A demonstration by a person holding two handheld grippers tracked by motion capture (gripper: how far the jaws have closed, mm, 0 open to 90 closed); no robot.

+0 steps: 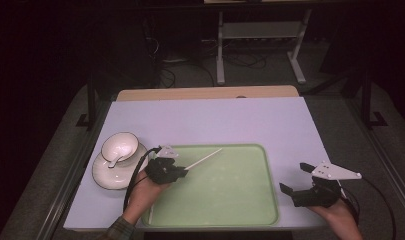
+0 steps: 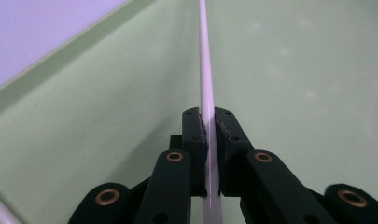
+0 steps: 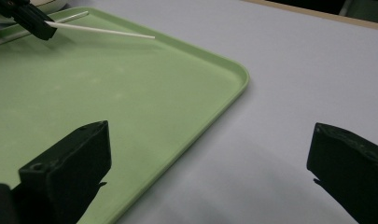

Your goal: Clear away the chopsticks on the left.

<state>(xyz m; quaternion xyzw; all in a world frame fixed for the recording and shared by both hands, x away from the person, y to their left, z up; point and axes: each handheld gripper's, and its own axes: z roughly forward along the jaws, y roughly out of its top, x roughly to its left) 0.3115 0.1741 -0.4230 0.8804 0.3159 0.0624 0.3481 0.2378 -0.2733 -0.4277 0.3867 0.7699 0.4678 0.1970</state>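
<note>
In the high view the left gripper (image 1: 182,171) hung over the near-left part of the green tray (image 1: 250,210), its jaws clamped on one end of a thin white chopstick (image 1: 205,159) that slanted away over the tray towards its far edge; a white bowl (image 1: 120,146) with a spoon (image 1: 114,161) in it sat on a plate (image 1: 102,175) just beside the tray's left rim, and the right gripper (image 1: 295,179) rested well apart on the pale table (image 1: 215,120), off the tray's right side, jaws standing wide with nothing between them. In the left gripper view the pads (image 2: 224,128) were pinched hard on the chopstick (image 2: 206,70), which ran straight out over the tray floor (image 2: 107,116) (a second pale stick seemed to lie at the lower-left corner, too cropped to be sure). In the right gripper view the wide jaws framed the tray's corner (image 3: 240,74), with the left gripper (image 3: 44,25) and its chopstick (image 3: 102,30) far off. As I judged it, the grip near one end was the risk; a smooth, round stick could pivot or slide out if tilted or bumped on the rim, and a swing leftward might knock the bowl. No brand, label or writing could be read anywhere.
</note>
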